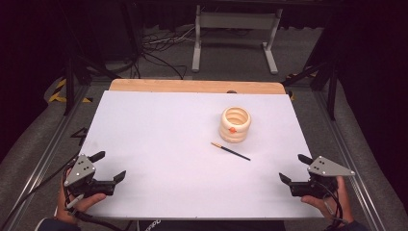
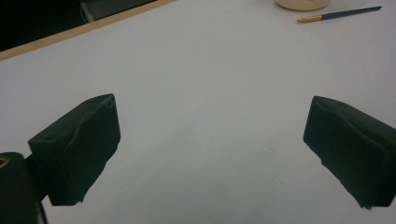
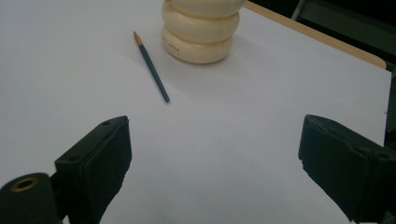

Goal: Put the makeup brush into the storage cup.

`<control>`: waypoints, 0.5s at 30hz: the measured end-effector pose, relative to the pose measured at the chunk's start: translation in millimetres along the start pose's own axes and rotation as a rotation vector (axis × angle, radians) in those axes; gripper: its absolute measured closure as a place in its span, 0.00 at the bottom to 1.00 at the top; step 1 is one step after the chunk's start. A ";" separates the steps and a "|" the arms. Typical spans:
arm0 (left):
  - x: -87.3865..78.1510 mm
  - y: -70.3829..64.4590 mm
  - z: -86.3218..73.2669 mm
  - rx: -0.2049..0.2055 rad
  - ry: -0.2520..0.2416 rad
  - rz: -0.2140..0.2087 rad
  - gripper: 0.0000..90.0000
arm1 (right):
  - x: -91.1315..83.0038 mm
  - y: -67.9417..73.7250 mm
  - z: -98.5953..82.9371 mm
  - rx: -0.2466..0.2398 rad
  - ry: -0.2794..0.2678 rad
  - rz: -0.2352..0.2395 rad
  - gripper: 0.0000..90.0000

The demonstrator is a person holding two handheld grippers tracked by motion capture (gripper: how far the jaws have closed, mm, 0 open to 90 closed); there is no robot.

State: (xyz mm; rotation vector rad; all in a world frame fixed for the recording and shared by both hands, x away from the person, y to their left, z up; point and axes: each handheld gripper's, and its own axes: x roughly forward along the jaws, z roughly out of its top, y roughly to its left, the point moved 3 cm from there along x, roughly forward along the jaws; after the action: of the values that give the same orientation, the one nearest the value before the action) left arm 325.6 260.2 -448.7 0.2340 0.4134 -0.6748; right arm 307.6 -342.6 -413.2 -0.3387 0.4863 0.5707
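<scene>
Paintbrush [image 1: 230,151] flat on white table [image 1: 168,134], just beside cream ribbed pot [image 1: 235,124] | left gripper [image 1: 111,167] jaws spread, empty (near corner) | right gripper [image 1: 294,168] jaws spread, empty, well apart from brush

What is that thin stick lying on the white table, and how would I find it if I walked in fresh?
Start at the white table sheet and find the cream ribbed ring-stacked holder on its right half. Just in front of it lies a slim dark blue paintbrush, flat and apart from the holder. It is the only thin, straight thing there, with a brass-coloured band near its tip.
</scene>
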 end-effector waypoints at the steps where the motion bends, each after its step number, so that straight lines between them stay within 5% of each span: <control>1: -0.1 -0.1 -0.5 0.000 0.004 0.002 0.05 | 0.5 0.0 0.3 0.001 0.000 0.003 0.12; 13: -4.2 -2.4 -3.5 0.003 0.012 -0.011 0.05 | 6.4 1.7 6.6 -0.005 0.029 0.038 0.13; 15: -4.1 -3.3 -3.6 0.008 0.014 -0.022 0.04 | 6.8 4.6 8.6 -0.029 0.054 0.090 0.11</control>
State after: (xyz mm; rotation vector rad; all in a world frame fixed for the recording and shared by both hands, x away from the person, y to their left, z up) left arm 319.5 261.3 -450.4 0.2422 0.4276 -0.6971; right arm 312.8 -332.3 -410.4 -0.3616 0.5479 0.6572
